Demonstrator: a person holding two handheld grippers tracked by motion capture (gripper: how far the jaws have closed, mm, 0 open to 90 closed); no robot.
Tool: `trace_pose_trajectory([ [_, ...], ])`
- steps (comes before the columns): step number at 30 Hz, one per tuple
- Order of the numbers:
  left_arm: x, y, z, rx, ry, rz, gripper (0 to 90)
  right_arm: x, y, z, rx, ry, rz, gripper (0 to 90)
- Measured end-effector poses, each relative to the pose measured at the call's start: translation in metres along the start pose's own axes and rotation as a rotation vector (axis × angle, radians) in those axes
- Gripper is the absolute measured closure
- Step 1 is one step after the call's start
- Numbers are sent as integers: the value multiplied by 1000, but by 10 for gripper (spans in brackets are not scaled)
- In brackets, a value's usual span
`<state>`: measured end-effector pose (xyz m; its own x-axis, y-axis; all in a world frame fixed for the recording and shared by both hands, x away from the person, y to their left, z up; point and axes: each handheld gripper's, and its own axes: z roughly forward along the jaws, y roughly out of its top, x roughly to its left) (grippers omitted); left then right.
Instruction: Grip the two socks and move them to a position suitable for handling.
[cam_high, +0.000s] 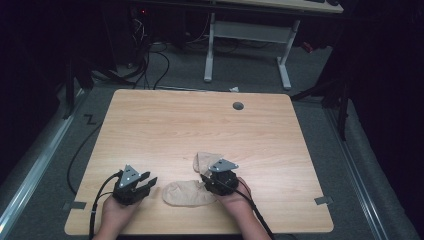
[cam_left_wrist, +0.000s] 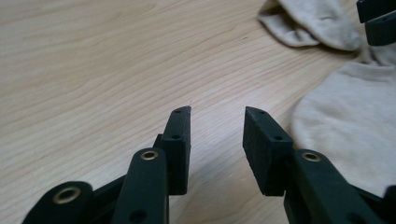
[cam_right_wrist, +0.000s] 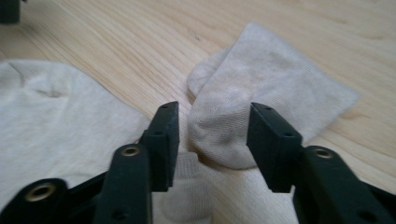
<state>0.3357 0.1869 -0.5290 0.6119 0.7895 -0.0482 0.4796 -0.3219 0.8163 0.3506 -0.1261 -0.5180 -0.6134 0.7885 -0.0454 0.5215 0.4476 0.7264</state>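
- Two beige socks: the flat sock (cam_high: 187, 194) lies near the table's front edge, between the two grippers; the folded sock (cam_high: 204, 161) lies just behind it, a little farther from the person, and the two touch where they meet.
- Two grippers, one in each hand. The left gripper (cam_high: 146, 182) sits left of the flat sock, close to it but apart — its own view shows the jaws spread with bare wood between them and the flat sock (cam_left_wrist: 345, 121) off to one side.
- The right gripper (cam_right_wrist: 212, 140) is over the socks where they overlap; its jaws stand apart, with the rounded end of the folded sock (cam_right_wrist: 261, 93) lying between them, and the pads do not press on it.
- One wooden table (cam_high: 165, 125), with one round grey grommet (cam_high: 238, 106) near its far edge.
- Open room: the whole far half of the table and its right side are bare wood — both socks and both grippers crowd the front edge, with only a narrow strip of wood between them and the person.
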Motion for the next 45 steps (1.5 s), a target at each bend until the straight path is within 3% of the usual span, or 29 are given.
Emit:
trace_pose_trajectory([
  [1, 2, -1, 0, 3, 1, -17, 625, 0, 0, 0, 0, 0, 0, 528],
  [2, 2, -1, 0, -3, 3, -19, 628, -2, -3, 9, 49, -25, -18, 540],
  [4, 1, -1, -1, -8, 5, -13, 628, -4, -3, 10, 39, -20, -5, 577],
  [6, -1, 0, -1, -6, 0, -4, 628, -5, -2, 8, 55, -51, -22, 782],
  [8, -2, 0, 0, -3, 0, -3, 630, -6, -2, 6, 49, -61, -26, 831],
  [19, -1, -1, 1, -5, -16, -10, 623, -11, 1, -26, -65, -71, 34, 835],
  [24, -2, 0, -4, -24, -13, -15, 622, -15, -15, -47, -109, -81, 112, 835],
  [29, 0, 0, -4, -18, -20, -22, 629, -22, -20, -62, -146, -102, 148, 834],
  [35, -1, 0, -4, -21, -20, -29, 628, -38, -11, -60, -176, -114, 164, 834],
  [38, -1, -1, -3, -15, -20, -33, 626, -57, 0, -48, -166, -151, 180, 831],
  [45, -1, -1, -3, -15, -25, -32, 625, -82, 15, -30, -140, -194, 197, 828],
])
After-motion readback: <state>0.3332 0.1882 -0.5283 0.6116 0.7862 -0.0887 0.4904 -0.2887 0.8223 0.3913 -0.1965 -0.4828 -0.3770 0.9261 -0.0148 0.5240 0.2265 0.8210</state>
